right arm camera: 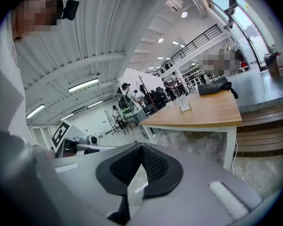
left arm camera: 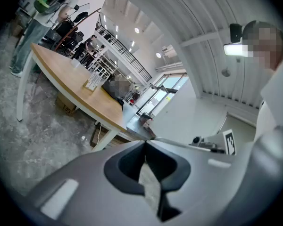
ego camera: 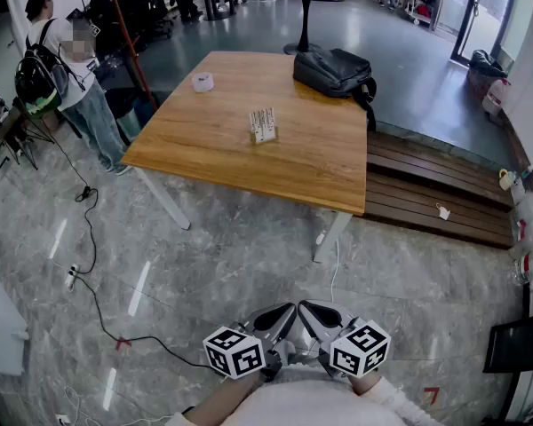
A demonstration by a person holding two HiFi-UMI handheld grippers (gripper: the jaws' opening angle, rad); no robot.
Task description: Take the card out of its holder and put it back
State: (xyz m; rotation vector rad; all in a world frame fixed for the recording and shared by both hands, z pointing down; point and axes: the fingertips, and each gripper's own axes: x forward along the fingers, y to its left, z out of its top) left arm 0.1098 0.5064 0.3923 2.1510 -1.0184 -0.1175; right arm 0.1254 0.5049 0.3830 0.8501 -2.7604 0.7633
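Grippers sit side by side close to the person's body. The left gripper (left arm camera: 145,144) has its jaws together with nothing between them, and the right gripper (right arm camera: 141,145) is likewise closed and empty. Ahead, across the grey floor (ego camera: 249,256), stands the wooden table (ego camera: 320,171). The holder (ego camera: 264,135) stands near the table's middle with the card (ego camera: 262,119) in it, well apart from both grippers. A black bag (ego camera: 333,71) lies beyond.

Table (ego camera: 215,140) top smooth matt wood; floor (ego camera: 249,264) polished grey stone, glossy; bag (ego camera: 333,71) black matt cloth.
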